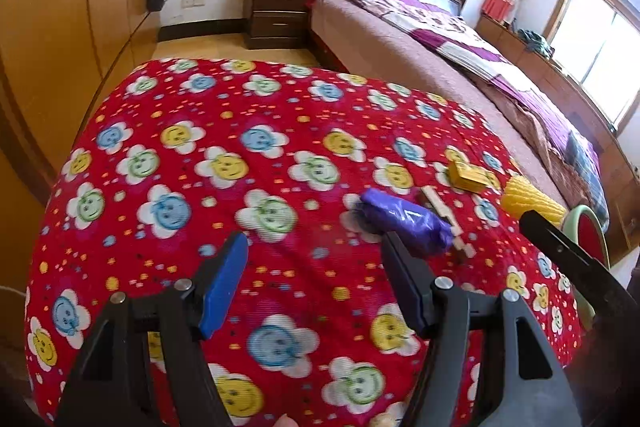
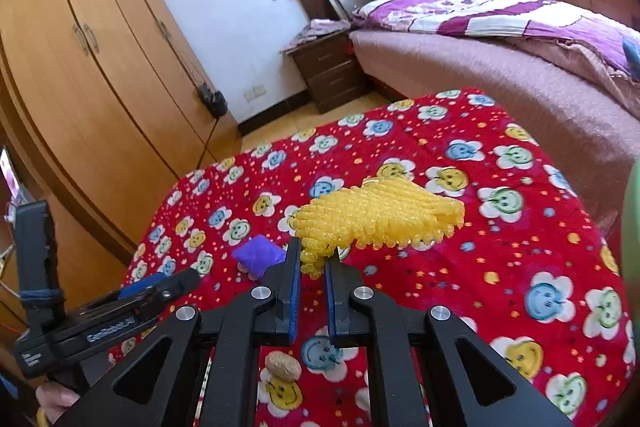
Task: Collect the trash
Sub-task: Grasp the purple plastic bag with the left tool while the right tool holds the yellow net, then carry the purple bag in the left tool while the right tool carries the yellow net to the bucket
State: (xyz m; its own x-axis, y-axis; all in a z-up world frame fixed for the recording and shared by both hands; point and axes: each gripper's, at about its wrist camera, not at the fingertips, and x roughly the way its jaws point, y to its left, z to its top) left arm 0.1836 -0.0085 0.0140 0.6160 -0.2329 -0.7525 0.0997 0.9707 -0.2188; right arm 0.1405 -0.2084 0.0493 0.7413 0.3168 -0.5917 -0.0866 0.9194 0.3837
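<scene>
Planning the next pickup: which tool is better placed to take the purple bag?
Left. The left tool is open with nothing between its fingers, and the purple bag lies just beyond its right finger. The right tool is shut on the yellow foam net, so it is occupied.

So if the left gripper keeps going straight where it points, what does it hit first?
Probably the red flower-print cloth: the left gripper stands open over bare fabric, with the crumpled purple plastic wrapper off to its right. Depth is unclear.
</scene>
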